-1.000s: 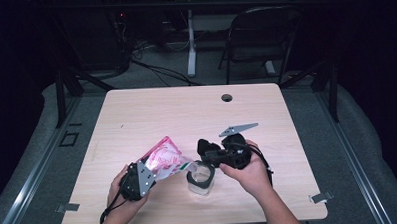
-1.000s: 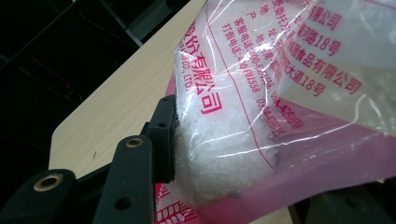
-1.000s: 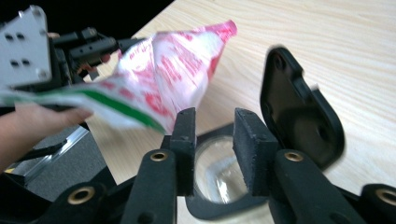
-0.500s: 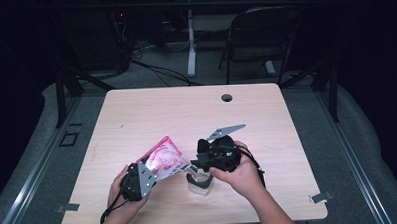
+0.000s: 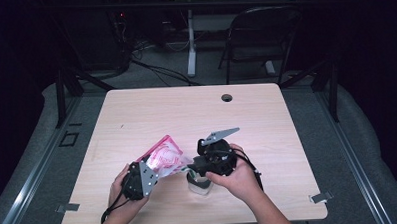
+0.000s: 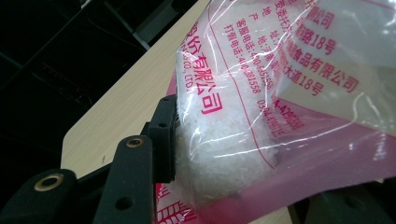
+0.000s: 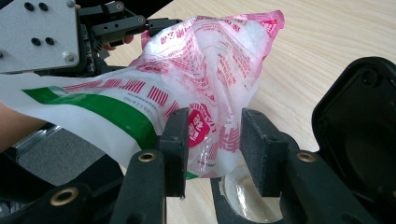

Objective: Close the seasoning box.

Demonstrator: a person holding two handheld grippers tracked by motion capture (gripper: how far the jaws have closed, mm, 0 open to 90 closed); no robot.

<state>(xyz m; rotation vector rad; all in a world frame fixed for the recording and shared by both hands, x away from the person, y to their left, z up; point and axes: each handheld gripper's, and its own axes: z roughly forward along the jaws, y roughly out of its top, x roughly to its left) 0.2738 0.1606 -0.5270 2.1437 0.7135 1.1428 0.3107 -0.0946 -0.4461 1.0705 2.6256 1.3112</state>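
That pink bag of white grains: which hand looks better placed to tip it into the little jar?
Probably the left. The left hand-held gripper is clamped on the bag, while the right hand-held gripper straddles its lower end above the jar, jaws just opening.

bag (image 5: 164, 158): clear plastic pouch (image 7: 205, 70) with pink-red print, chinese lettering (image 6: 261, 70) and a green band near one end; holds white granules.
bag state: partly full, the white grains bunched in the lower belly, film crumpled and glossy.
bag pose: lifted off the table, tilted, its pink end up toward 10 o'clock, its other end down toward 4 o'clock over the jar.
jar (image 5: 199, 184): small clear round container with an open mouth (image 7: 243, 196), upright.
jar place: on the table's near part, about 6 o'clock from its middle, just beneath the bag's low end.
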